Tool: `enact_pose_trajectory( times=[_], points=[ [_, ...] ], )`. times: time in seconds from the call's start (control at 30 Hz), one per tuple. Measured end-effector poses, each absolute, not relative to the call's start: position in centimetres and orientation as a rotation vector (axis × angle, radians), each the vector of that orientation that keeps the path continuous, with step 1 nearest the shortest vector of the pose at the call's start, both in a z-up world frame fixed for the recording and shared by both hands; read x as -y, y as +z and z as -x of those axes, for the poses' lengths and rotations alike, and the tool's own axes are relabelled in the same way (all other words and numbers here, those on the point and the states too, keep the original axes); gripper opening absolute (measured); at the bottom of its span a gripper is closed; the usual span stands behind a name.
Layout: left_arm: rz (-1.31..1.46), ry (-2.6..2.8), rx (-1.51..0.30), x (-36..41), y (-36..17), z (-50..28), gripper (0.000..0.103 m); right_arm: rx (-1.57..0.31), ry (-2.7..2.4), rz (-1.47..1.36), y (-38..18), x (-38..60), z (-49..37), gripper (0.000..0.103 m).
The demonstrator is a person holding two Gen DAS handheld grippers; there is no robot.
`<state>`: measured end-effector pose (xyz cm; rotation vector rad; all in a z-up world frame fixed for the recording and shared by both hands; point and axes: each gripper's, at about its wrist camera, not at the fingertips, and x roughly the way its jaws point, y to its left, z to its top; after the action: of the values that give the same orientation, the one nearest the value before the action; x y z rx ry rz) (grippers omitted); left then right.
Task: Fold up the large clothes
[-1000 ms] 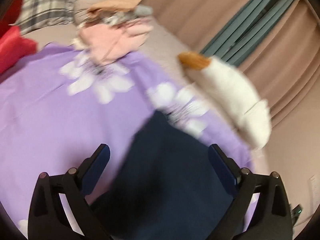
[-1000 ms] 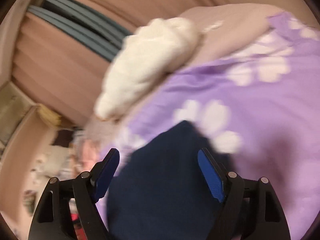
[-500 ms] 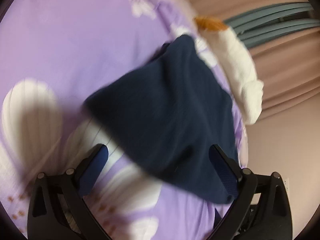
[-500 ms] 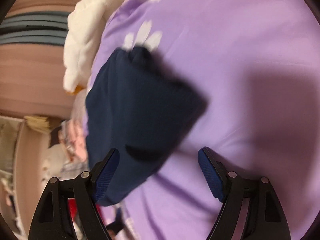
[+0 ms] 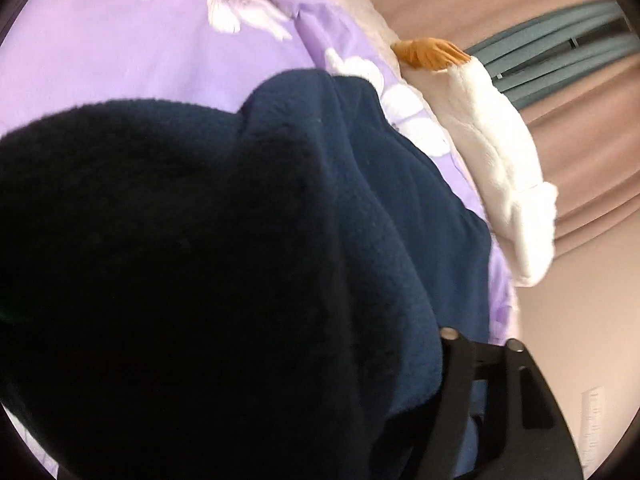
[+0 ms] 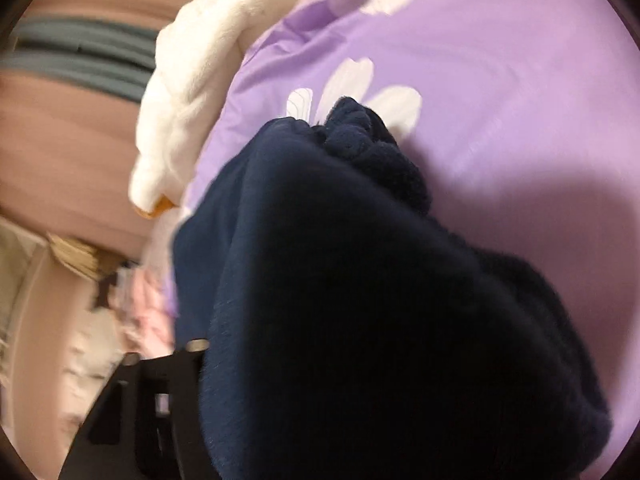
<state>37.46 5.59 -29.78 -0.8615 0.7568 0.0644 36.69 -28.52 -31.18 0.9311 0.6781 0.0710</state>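
navy fleece, the garment (image 5: 400, 208) fills the lower left of both wrist views on a purple floral sheet (image 5: 100, 48), as the left gripper (image 5: 400, 412) and right gripper (image 6: 240, 400) close with cloth between the jaws; whether the pads bite yet cannot be told. each should pinch one layered edge squarely. no writing is legible.

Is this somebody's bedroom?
Probably a bedroom: a purple flowered bedsheet, a white plush toy at its edge, pink curtains, and a navy fleece garment on the bed.
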Motion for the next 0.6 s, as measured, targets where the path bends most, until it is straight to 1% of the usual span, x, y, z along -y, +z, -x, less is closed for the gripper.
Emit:
enact_pose_trajectory(
  times=[0.03, 0.13, 0.2, 0.3, 0.43, 0.53, 0.6],
  points=[
    [0.815, 0.080, -0.747, -5.1, -29.7, -37.3, 0.061, -0.670, 0.071, -0.907, -31.3, 28.5, -36.5, 0.047],
    [0.633, 0.114, -0.718, -3.8, -28.7, -35.6, 0.055, -0.686, 0.094, -0.847, -30.8, 28.6, -35.8, 0.040],
    [0.650, 0.103, -0.736, -4.1, -27.9, -34.2, 0.049, -0.709, 0.123, -0.890, -30.3, 29.1, -35.0, 0.038],
    [0.690, 0.051, -0.729, -5.4, -25.4, -30.3, 0.049, -0.695, 0.186, -0.919, -28.3, 29.4, -31.9, 0.038],
    [0.602, -0.012, -0.719, -5.6, -22.7, -23.2, 0.050, -0.644, 0.240, -0.799, -25.3, 28.4, -24.0, 0.038],
    [0.569, -0.048, -0.743, -5.7, -23.2, -17.9, 0.052, -0.666, 0.242, -0.755, -26.4, 28.5, -18.3, 0.038],
    [0.566, -0.049, -0.750, -5.8, -24.9, -16.0, 0.057, -0.703, 0.221, -0.756, -28.2, 28.9, -16.6, 0.040]
  ],
)
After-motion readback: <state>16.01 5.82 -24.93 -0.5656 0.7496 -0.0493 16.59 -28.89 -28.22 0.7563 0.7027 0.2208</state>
